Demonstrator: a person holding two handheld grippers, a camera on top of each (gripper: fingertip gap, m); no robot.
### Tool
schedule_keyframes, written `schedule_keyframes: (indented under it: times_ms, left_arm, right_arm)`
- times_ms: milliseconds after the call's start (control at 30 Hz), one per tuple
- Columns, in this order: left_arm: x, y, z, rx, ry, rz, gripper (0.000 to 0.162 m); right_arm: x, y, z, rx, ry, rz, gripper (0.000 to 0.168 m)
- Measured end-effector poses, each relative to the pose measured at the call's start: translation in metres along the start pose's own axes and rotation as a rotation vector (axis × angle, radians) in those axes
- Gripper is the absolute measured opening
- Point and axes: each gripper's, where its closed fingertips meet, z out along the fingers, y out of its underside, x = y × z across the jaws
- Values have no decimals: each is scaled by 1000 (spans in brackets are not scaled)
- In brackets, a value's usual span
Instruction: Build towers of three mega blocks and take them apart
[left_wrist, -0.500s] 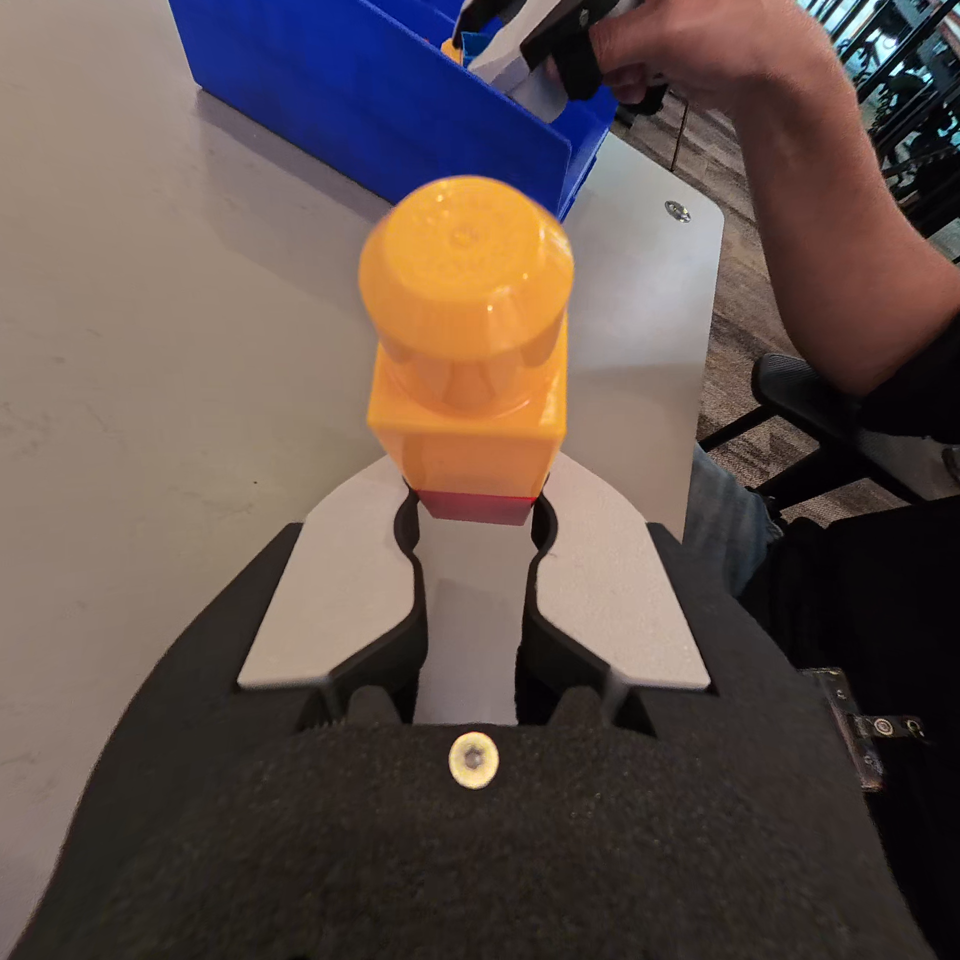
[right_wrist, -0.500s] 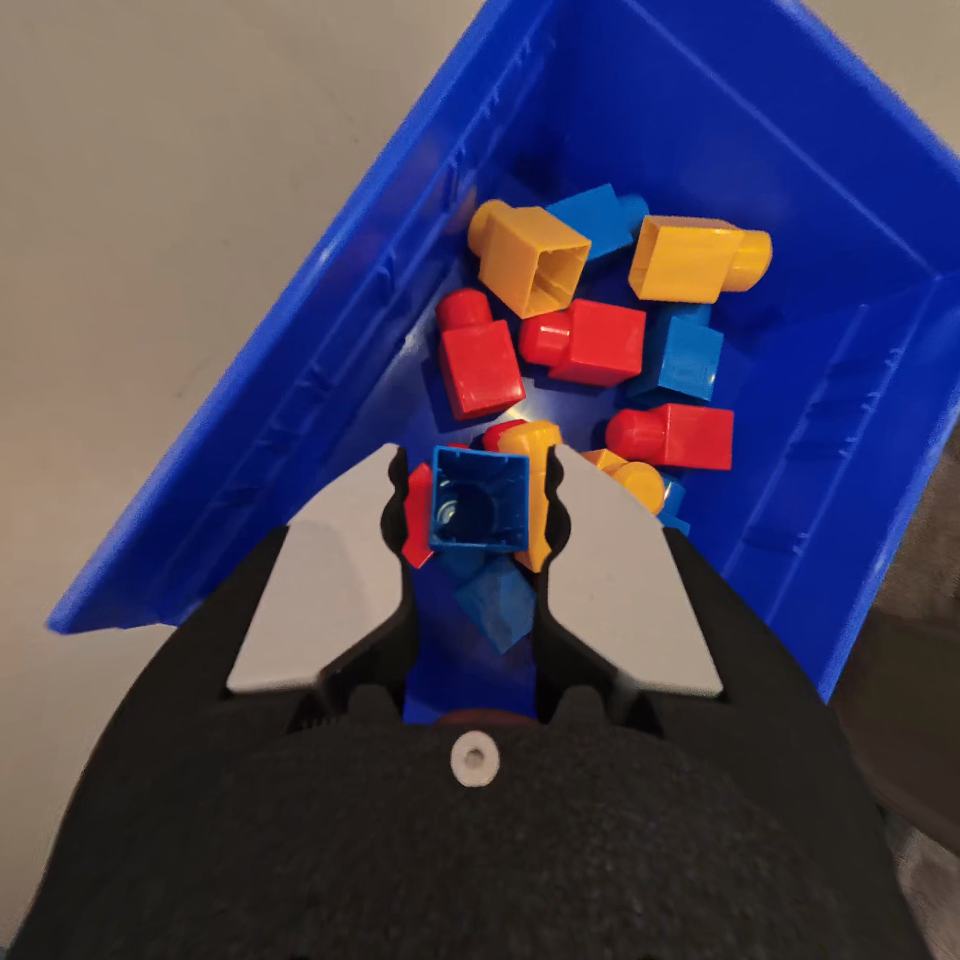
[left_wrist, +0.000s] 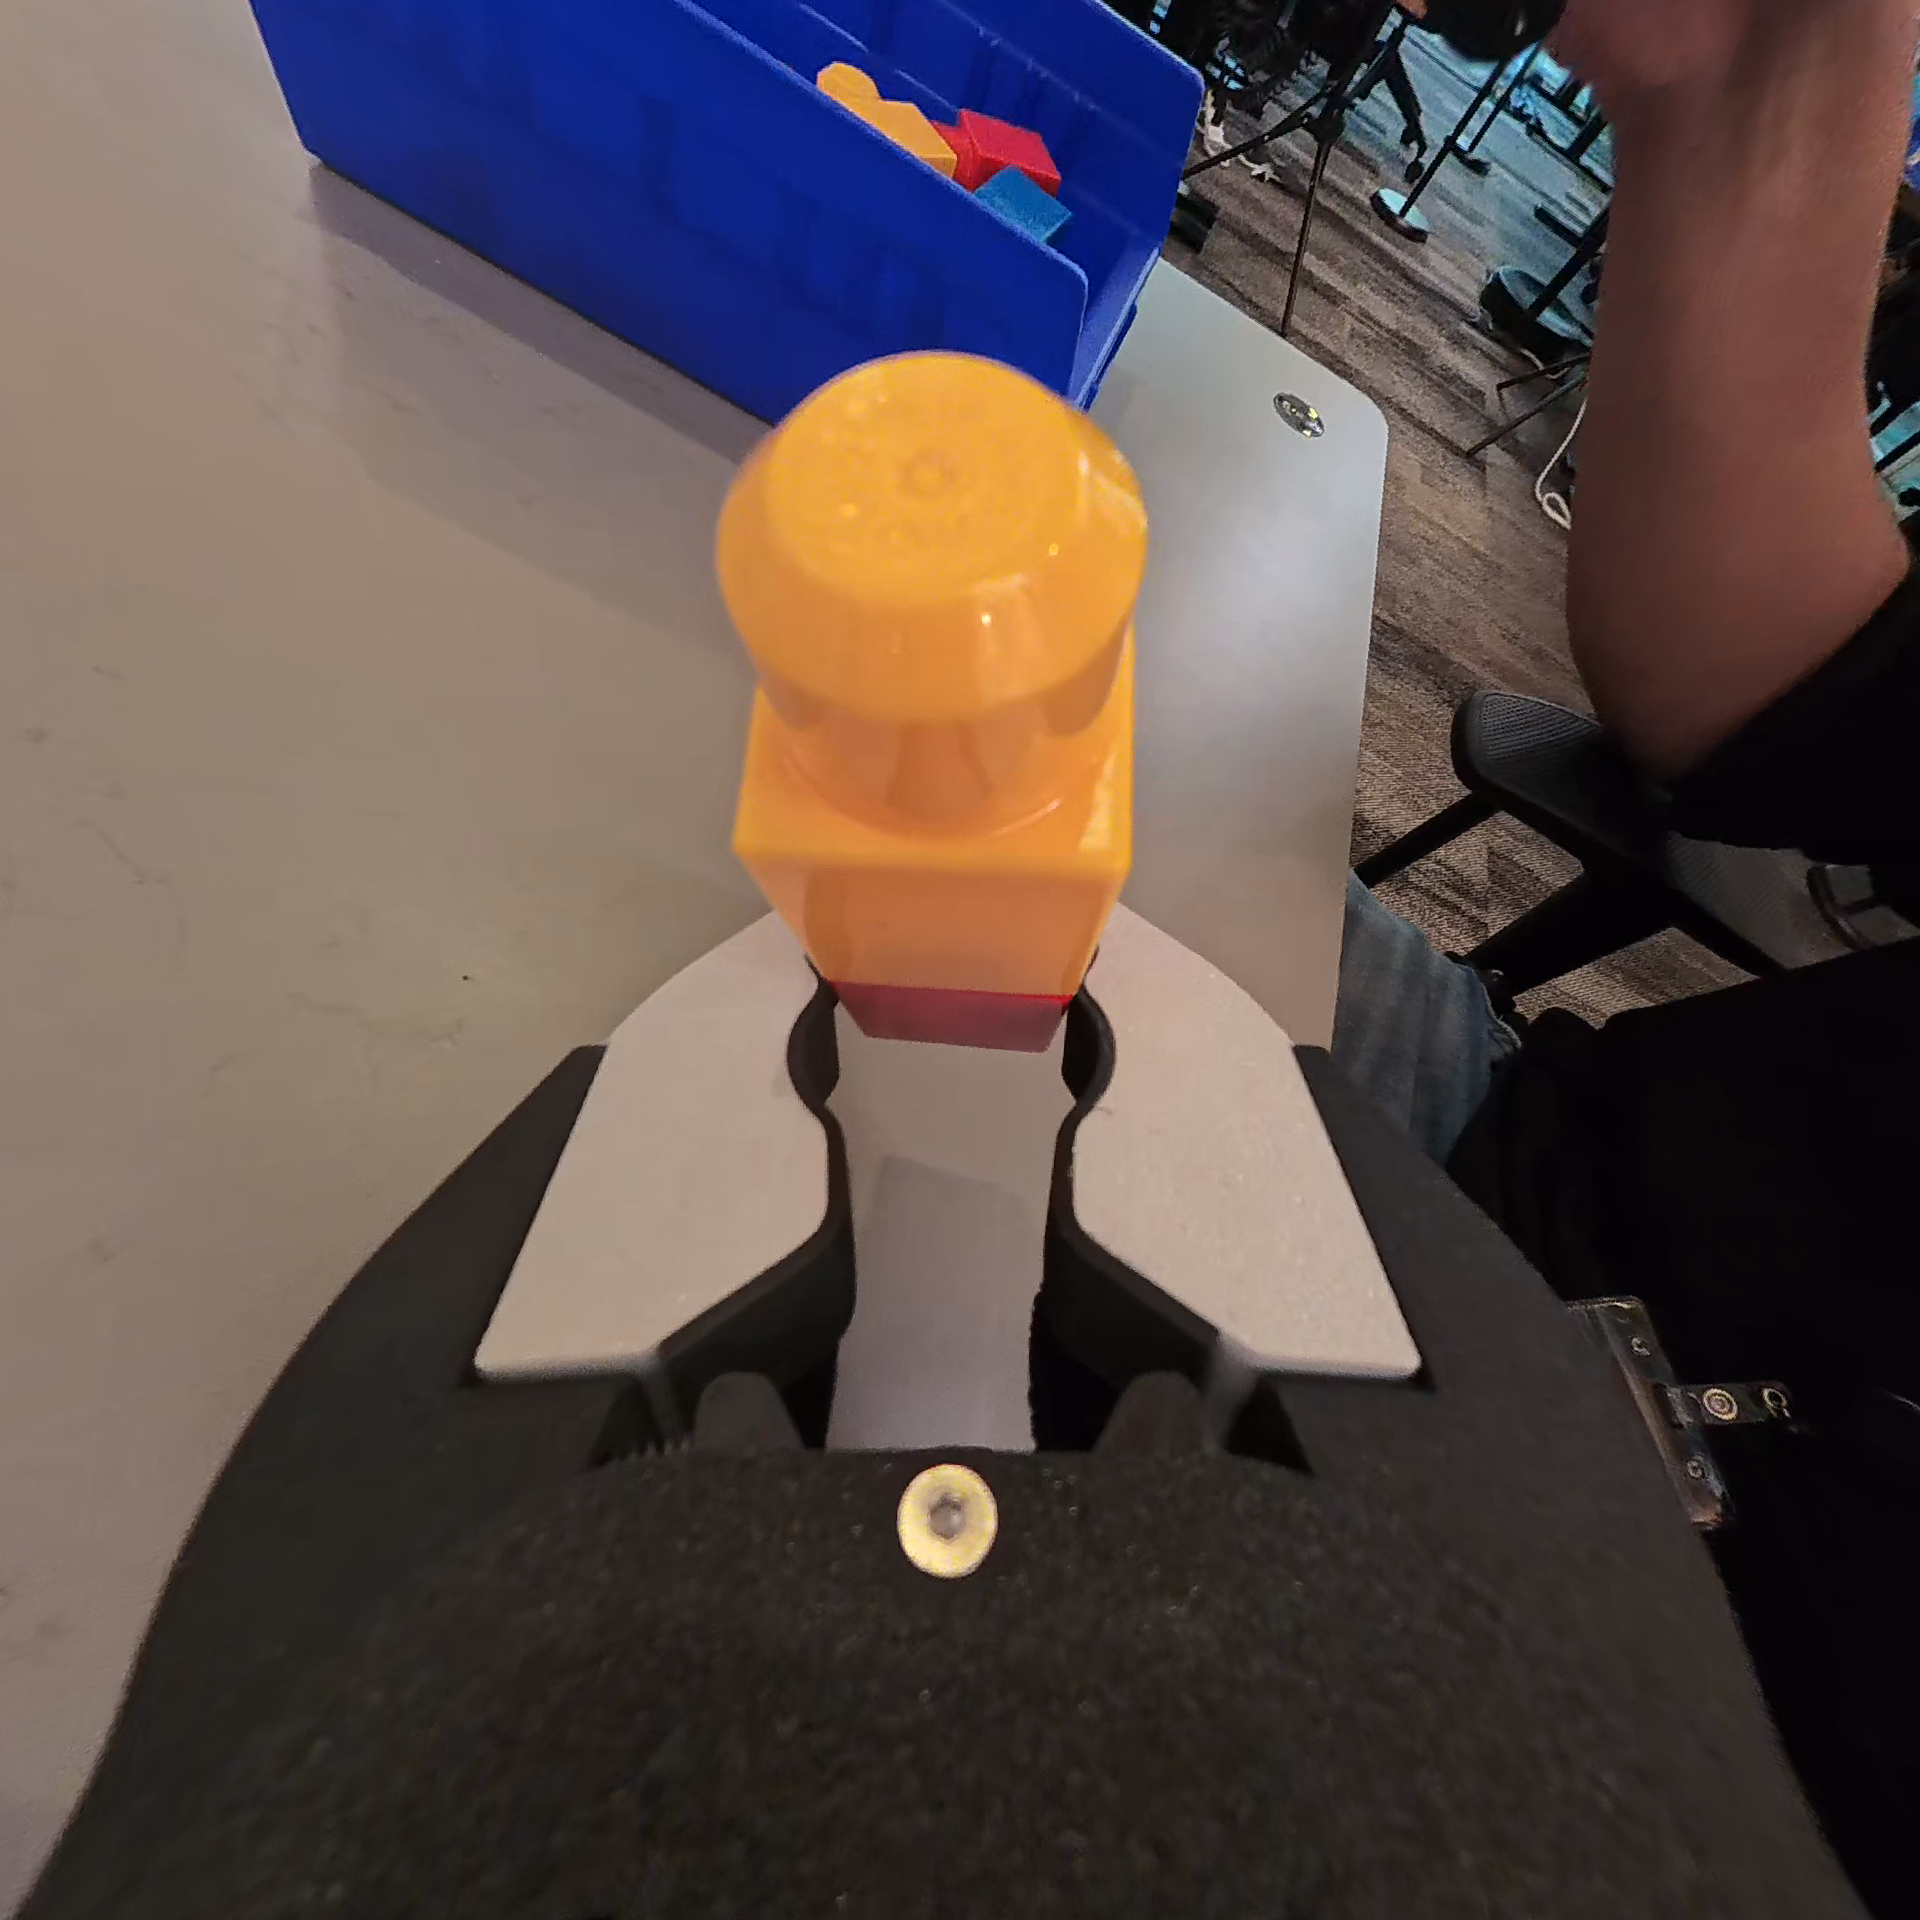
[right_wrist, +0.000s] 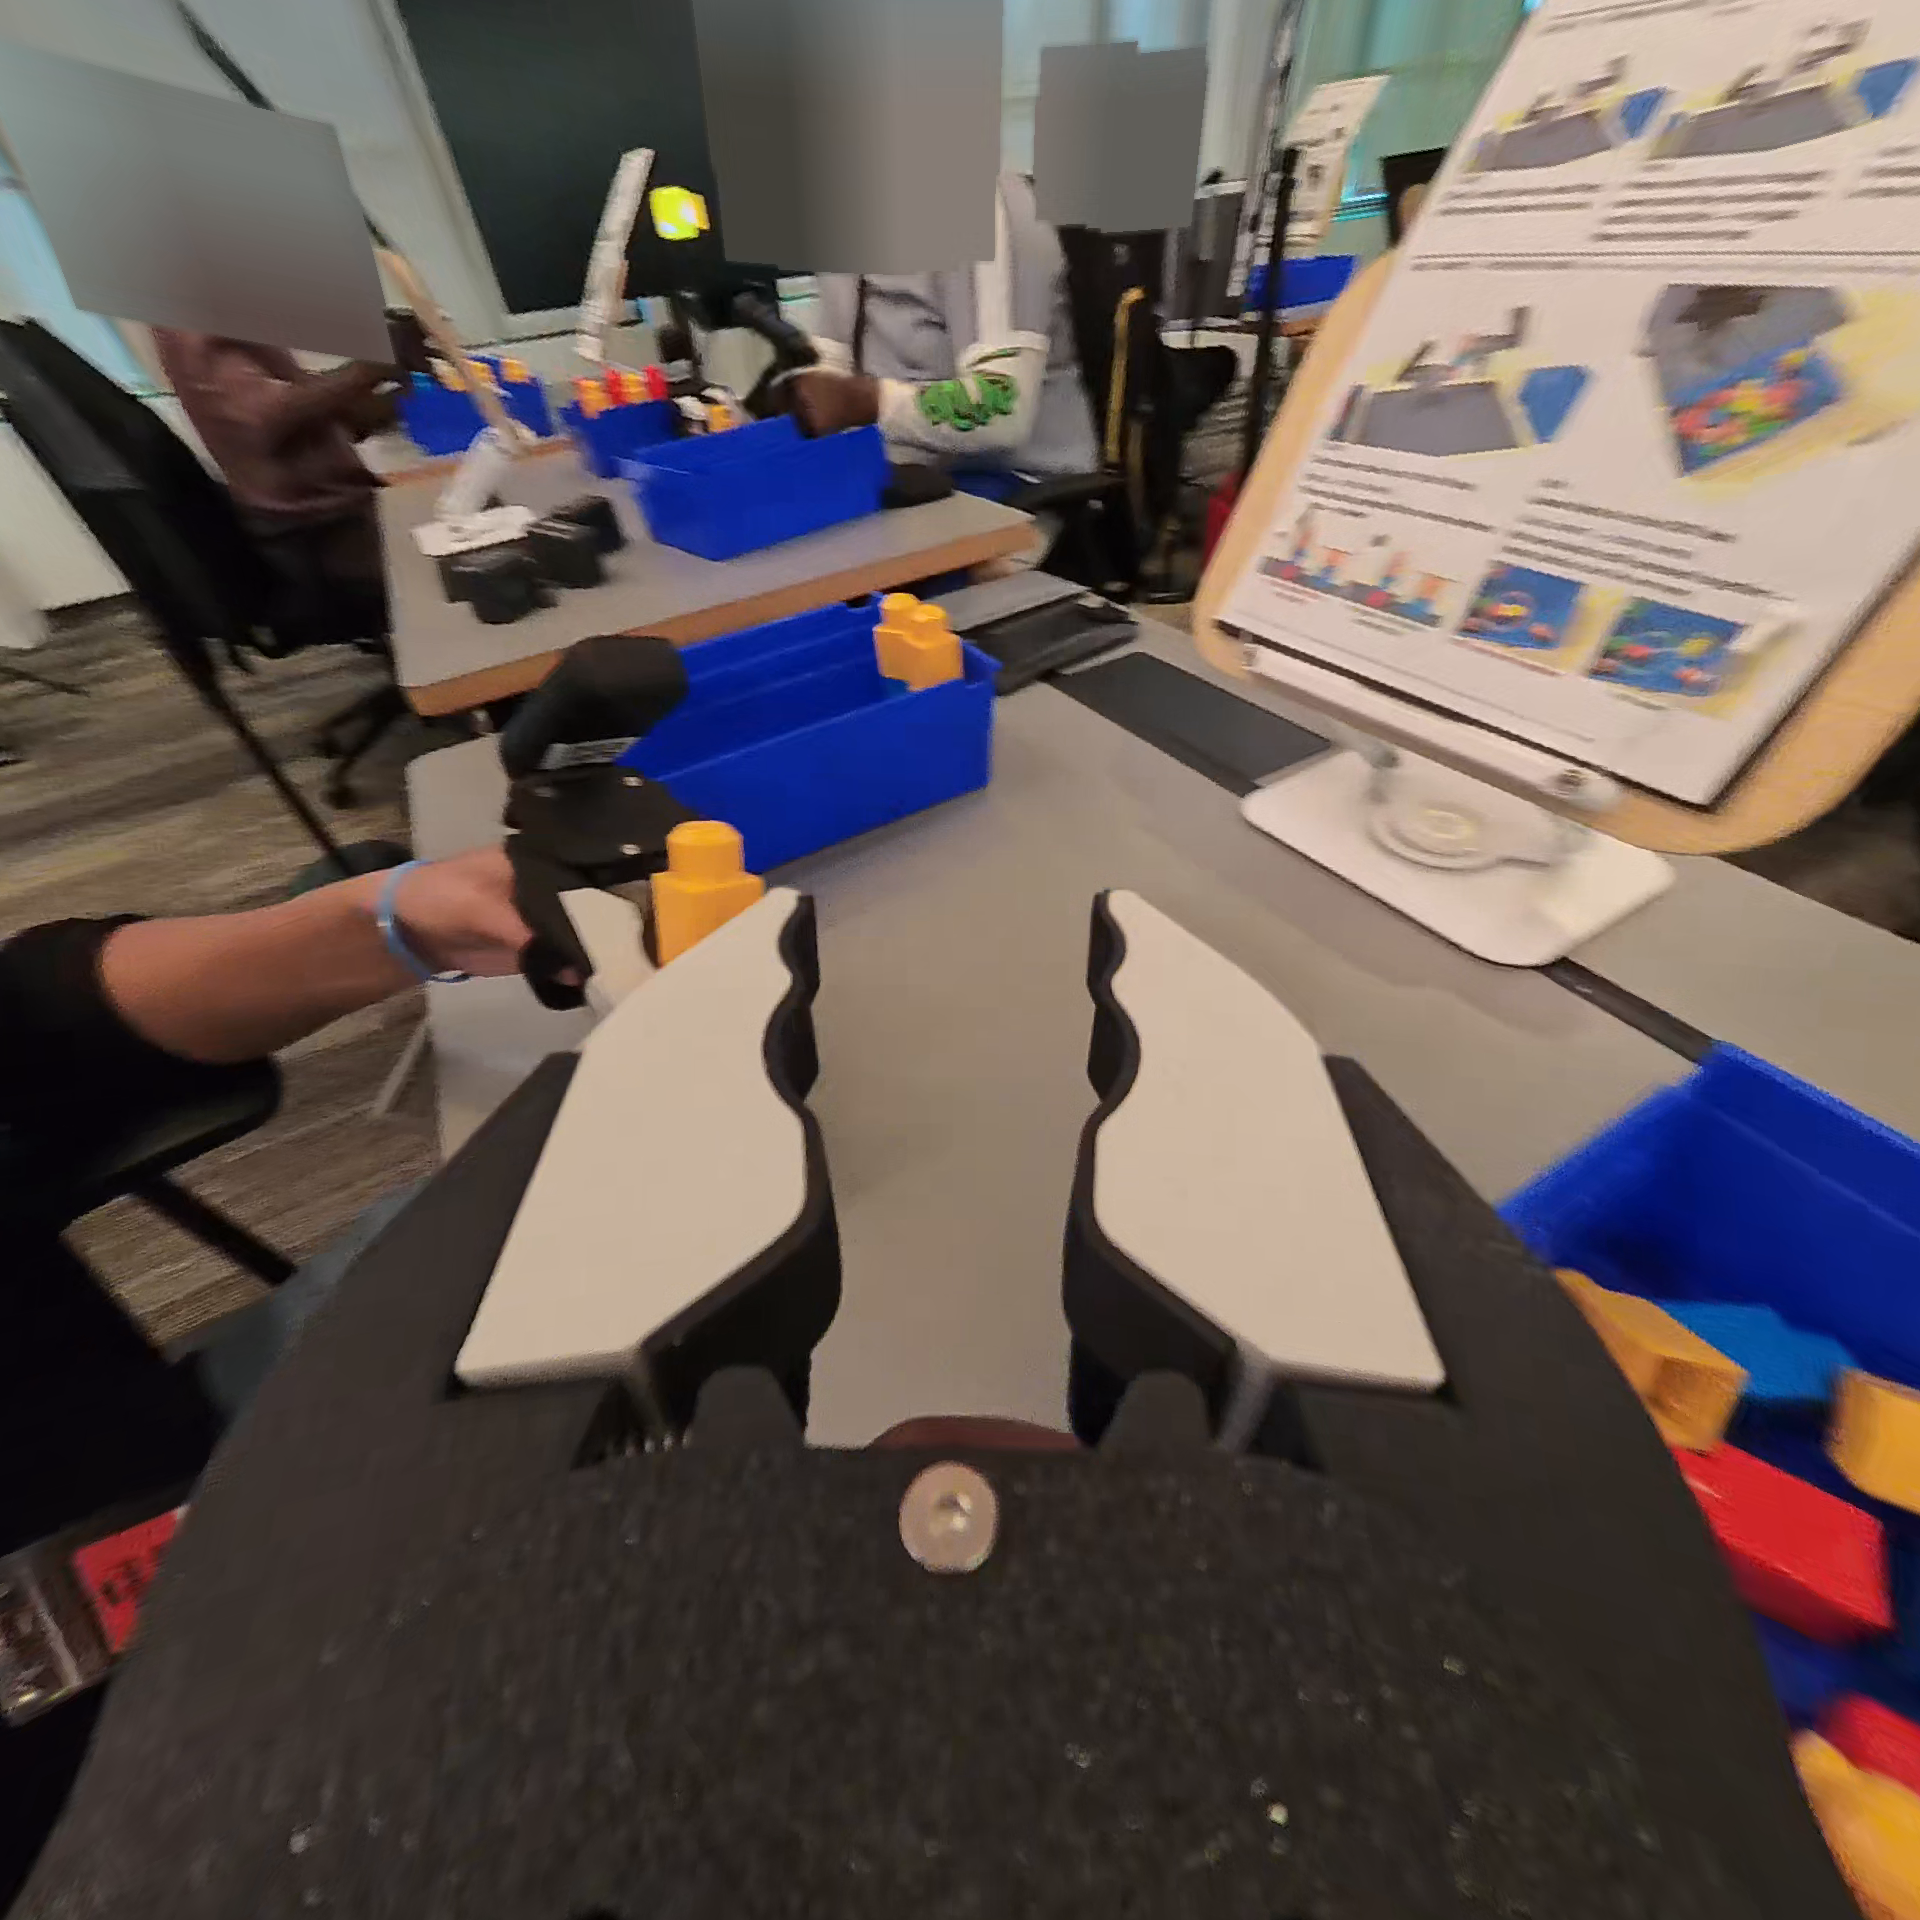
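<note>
A short stack of chunky plastic blocks, an orange block (left_wrist: 930, 727) sitting on a red block (left_wrist: 956, 1016), is standing upright above the pale grey surface (left_wrist: 312, 727), clamped at the red base by the left hand-held gripper (left_wrist: 951, 1023). The right hand-held gripper (right_wrist: 945, 935) is hovering with its two fingers spread apart and nothing between them. A blue plastic bin (left_wrist: 675, 187) is sitting behind the stack, holding loose orange, red and blue blocks. A tilted instruction board (right_wrist: 1558, 416) is standing farther along the surface.
</note>
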Motion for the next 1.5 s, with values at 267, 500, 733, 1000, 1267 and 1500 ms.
schedule_keyframes:
  times_ms: [267, 500, 733, 1000, 1267, 1500]
  left_arm:
    - [9, -3, -1, 11, 52, 12, 40]
    - [20, 2, 10, -53, 44, 73, 40]
    - [25, -1, 15, -34, 46, 95, 39]
    - [15, 3, 16, -20, -14, 110, 35]
    - [11, -3, 14, 27, -16, 96, 35]
    - [11, -5, 11, 20, -45, 134, 35]
  right_arm:
    - [-46, 43, 58, -59, -221, 98, 56]
    - [-112, 101, 129, -144, -435, 141, 65]
    - [-113, 98, 132, -98, -474, 168, 37]
    - [-68, 14, 83, 336, -543, 467, 36]
    - [-39, -65, -16, 321, -194, 43, 37]
    - [105, 34, -82, -448, 650, -186, 38]
